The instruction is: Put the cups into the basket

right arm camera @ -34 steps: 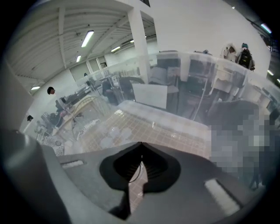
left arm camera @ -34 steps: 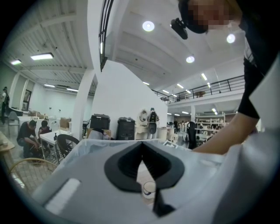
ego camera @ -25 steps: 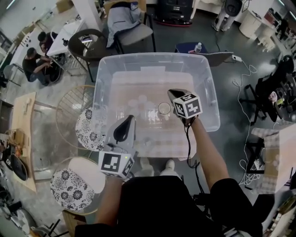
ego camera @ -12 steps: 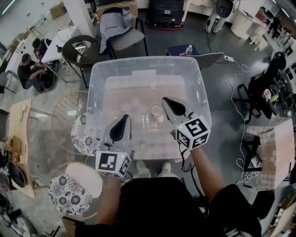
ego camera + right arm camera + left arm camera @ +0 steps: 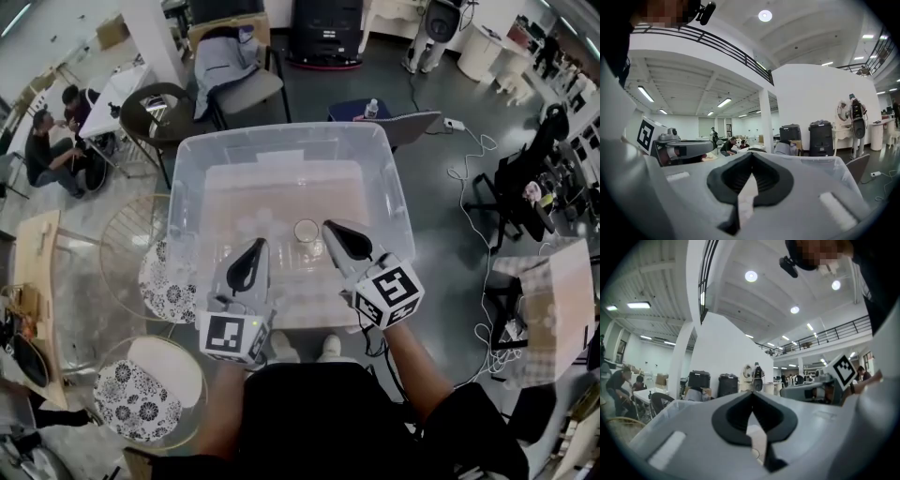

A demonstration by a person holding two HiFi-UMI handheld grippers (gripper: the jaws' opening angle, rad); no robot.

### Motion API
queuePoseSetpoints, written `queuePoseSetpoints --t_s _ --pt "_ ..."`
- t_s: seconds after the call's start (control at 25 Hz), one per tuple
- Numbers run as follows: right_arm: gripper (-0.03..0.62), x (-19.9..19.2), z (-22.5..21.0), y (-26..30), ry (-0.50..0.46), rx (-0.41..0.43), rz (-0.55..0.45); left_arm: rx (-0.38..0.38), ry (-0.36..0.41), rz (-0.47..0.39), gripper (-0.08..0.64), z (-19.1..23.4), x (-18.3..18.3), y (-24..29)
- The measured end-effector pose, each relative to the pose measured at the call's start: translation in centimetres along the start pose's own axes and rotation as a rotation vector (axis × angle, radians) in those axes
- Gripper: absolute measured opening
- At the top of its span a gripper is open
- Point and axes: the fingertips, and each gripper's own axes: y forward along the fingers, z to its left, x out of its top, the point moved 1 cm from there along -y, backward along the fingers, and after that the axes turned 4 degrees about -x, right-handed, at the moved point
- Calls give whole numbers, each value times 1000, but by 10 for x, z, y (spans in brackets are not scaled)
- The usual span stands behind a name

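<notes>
Finds the right gripper (image 5: 331,229) lower in the frame than a second ago, drawn back from deep inside the basket (image 5: 281,137) to its near side, marker cube now over the near rim. Finds the left gripper (image 5: 254,247) nearly where it was.

At far left, two round patterned stools (image 5: 169,286), the lower one partly cut by the person's arm. Next, the left gripper, lying level over the near left of the basket, jaws pressed together at the tips with nothing between them. Beyond its tip, faint pale cups (image 5: 251,225) on the basket floor, clear like the basket itself and too washed out to count.

Centre frame, one clear cup (image 5: 307,231) on the basket floor, upright, mouth up toward the camera, long axis vertical and so seen almost end-on as a ring. Walls and base hard to make out. Not seen in either gripper view.

Just right of that cup, the right gripper, apart from it, jaws closed tip to tip and empty. Near wall of the basket hidden behind both grippers.

At far right, cables (image 5: 478,169) on the dark floor.
</notes>
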Motion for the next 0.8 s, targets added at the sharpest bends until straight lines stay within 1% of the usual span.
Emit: queuePoseSetpoints --t_s 0.2,0.4,0.56,0.68,0.8 --pt "3 -4 2 -8 5 18 -1 22 -66 -39 5 -3 4 -6" --pt "3 -12 11 -12 -1 64 14 44 -53 -32 5 -7 -1 -19" --pt "3 -19 22 -13 -4 102 25 79 -62 -21 5 -10 -10 -34" --pt "3 -22 31 -14 -7 132 30 120 -79 -1 4 -13 -16 -48" --pt "3 -28 45 -16 -10 186 47 167 -93 5 5 -16 -19 -64"
